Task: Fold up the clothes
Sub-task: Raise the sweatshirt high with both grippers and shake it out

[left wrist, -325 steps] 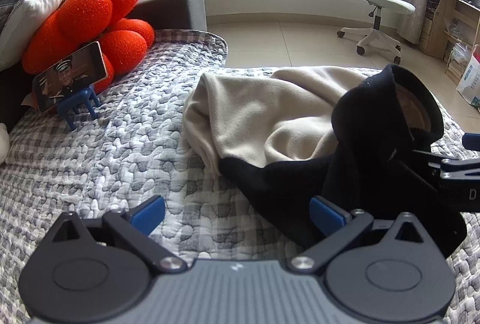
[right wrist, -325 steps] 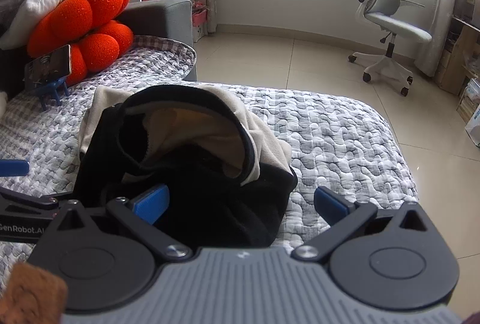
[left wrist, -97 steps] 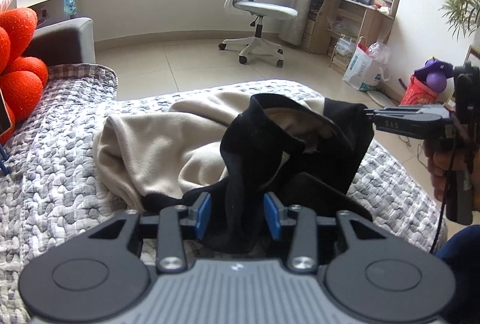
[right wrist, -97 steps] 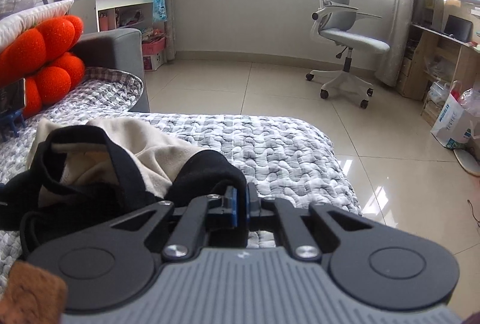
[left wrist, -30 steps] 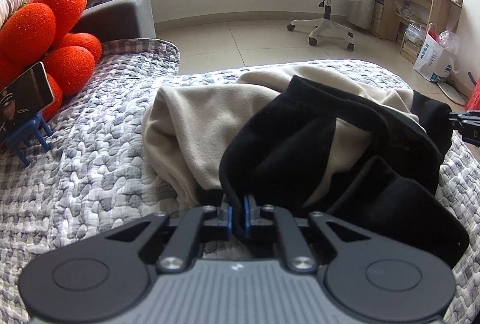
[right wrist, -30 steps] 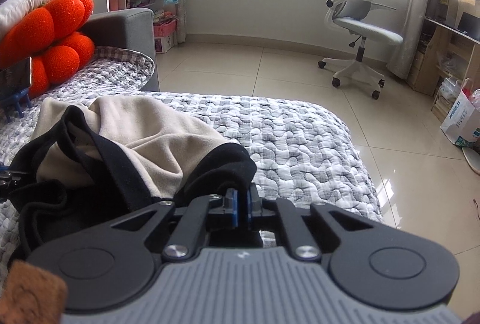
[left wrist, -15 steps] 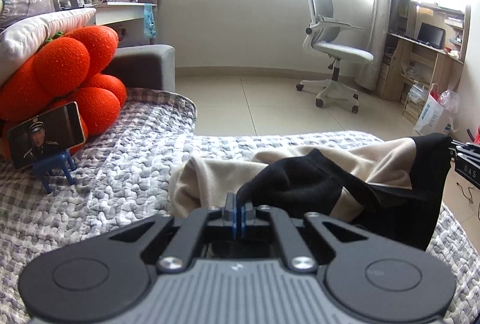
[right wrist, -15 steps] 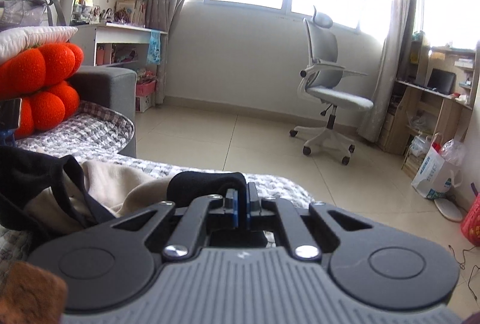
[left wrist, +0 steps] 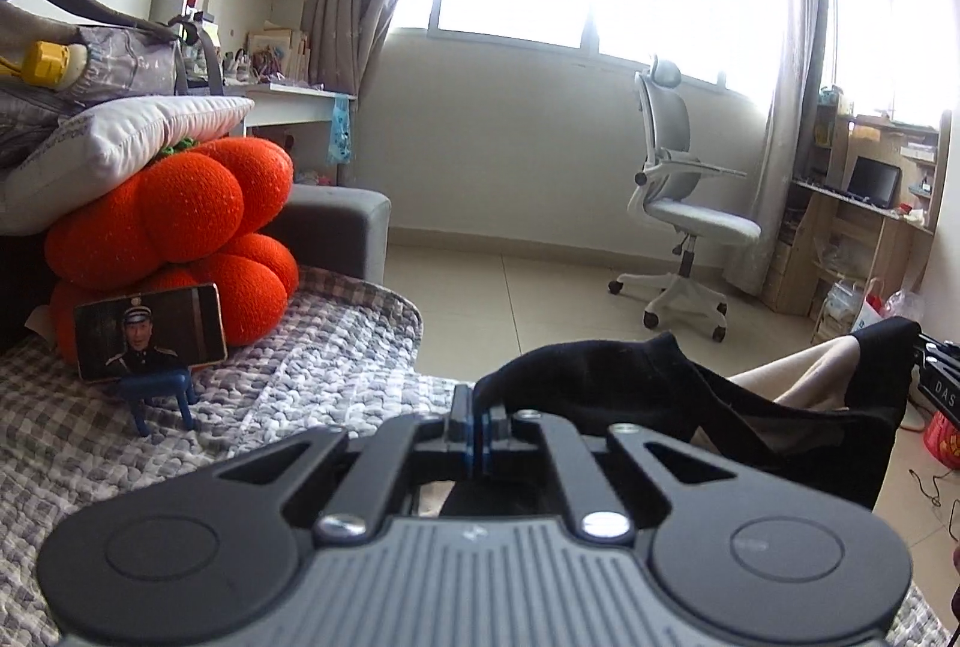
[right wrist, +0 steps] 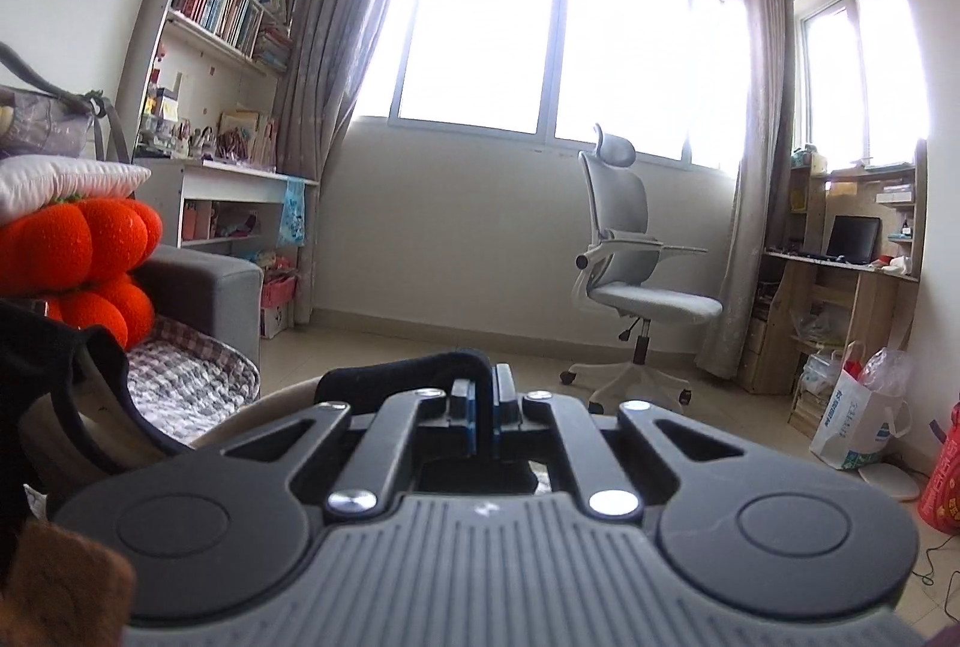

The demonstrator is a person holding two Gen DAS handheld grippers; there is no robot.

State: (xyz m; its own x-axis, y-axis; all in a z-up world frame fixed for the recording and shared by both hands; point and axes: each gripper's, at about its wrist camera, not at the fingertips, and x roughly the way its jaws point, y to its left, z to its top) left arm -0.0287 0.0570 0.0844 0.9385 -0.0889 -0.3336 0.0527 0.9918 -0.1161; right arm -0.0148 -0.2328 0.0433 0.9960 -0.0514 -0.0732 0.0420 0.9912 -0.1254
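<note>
Here, one garment, two grippers clenched on its black edge.
The left gripper [left wrist: 479, 428] and right gripper [right wrist: 483, 410] each pinch the black-and-beige garment [left wrist: 798, 425], stretched between them above the quilted bed [left wrist: 288, 395]; beyond stand one phone [left wrist: 150, 332], one orange cushion [left wrist: 180, 221], one office chair [left wrist: 678, 203].

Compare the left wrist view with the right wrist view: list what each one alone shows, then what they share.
Only the left wrist view shows the phone on its blue stand on the quilt, the left tool shut on the black-and-beige garment, and the garment stretched across to the right tool's tip at the frame's right edge.

Only the right wrist view shows the right tool from behind, shut on the garment's black edge, and the white shopping bag in full.

Both share the office chair, orange plush, grey sofa arm, bookshelf, curtains and bright windows.
</note>
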